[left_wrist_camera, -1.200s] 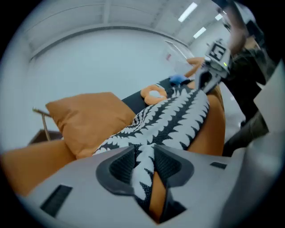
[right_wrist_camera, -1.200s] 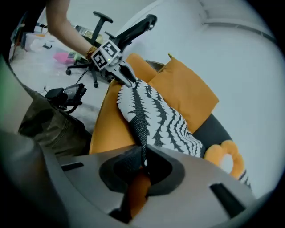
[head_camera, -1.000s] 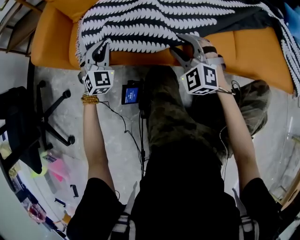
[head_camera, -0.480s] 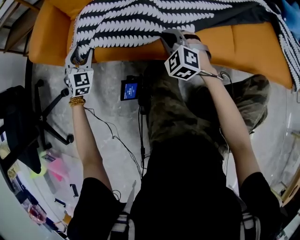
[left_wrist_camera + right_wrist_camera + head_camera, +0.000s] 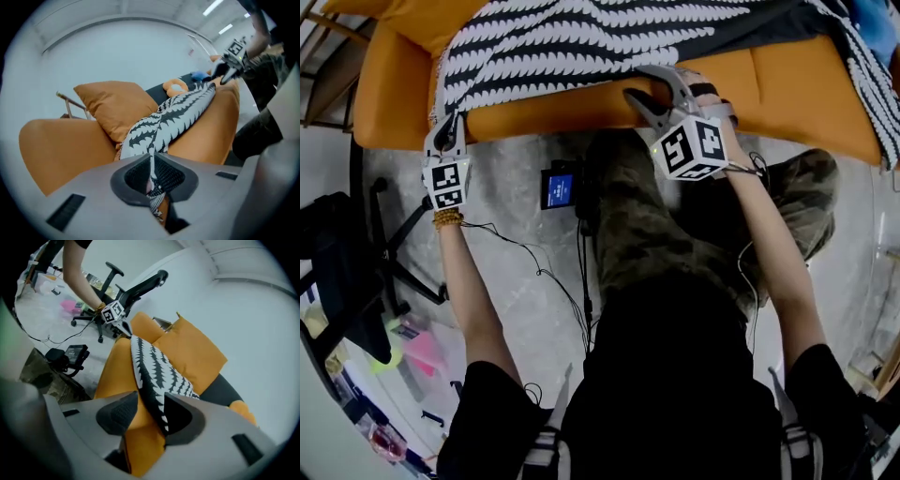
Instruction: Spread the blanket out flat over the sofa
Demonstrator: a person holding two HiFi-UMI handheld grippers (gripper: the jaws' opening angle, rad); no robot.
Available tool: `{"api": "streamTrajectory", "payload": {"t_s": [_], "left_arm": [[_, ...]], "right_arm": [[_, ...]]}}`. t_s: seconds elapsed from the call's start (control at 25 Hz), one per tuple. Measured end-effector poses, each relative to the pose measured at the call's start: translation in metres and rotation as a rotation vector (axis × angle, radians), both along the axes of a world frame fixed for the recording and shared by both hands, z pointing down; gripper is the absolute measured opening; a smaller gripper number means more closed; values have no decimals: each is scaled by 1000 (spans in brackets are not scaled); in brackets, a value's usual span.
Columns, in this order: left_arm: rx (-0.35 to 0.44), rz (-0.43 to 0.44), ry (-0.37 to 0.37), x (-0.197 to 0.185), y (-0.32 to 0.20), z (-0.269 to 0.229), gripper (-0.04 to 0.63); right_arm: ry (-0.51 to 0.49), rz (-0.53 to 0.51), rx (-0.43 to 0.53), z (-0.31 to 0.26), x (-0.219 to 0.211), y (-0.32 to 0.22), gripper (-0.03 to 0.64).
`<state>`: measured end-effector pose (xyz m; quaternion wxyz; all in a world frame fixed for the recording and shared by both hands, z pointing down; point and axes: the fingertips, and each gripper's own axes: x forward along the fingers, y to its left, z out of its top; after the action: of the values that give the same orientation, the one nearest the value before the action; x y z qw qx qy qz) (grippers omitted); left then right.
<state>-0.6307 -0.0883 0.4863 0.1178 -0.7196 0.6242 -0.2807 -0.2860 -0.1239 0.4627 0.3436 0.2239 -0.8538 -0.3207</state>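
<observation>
left tool (image 5: 444, 132) shifted leftward, just clamped blanket (image 5: 581, 42) | right tool (image 5: 645, 86) just opened astride it

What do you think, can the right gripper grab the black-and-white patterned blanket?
Probably yes: the right gripper has just been opening its jaws, and the edge of the blanket lies between them, nothing blocking.
</observation>
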Motion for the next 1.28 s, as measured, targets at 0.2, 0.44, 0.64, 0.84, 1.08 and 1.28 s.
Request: {"api": "streamTrajectory", "payload": {"t_s": [0.2, 0.44, 0.64, 0.84, 1.08, 1.28], "left_arm": [[4, -27, 98, -8, -5, 2, 41], [74, -15, -19, 21, 16, -30, 40], [178, 181, -51, 110, 24, -78, 233], [64, 437, -103, 236, -19, -38, 249], [37, 455, 45, 264, -40, -17, 182], [185, 460, 158, 250, -19, -55, 29]], "right_arm": [[3, 8, -137, 25, -10, -23, 240], [36, 10, -170, 39, 5, 1, 18], [49, -105, -138, 27, 19, 28, 12], [86, 13, -4, 3, 65, -19, 144], [151, 149, -19, 17, 99, -81, 166], [72, 187, 99, -13, 90, -100, 182]]}}
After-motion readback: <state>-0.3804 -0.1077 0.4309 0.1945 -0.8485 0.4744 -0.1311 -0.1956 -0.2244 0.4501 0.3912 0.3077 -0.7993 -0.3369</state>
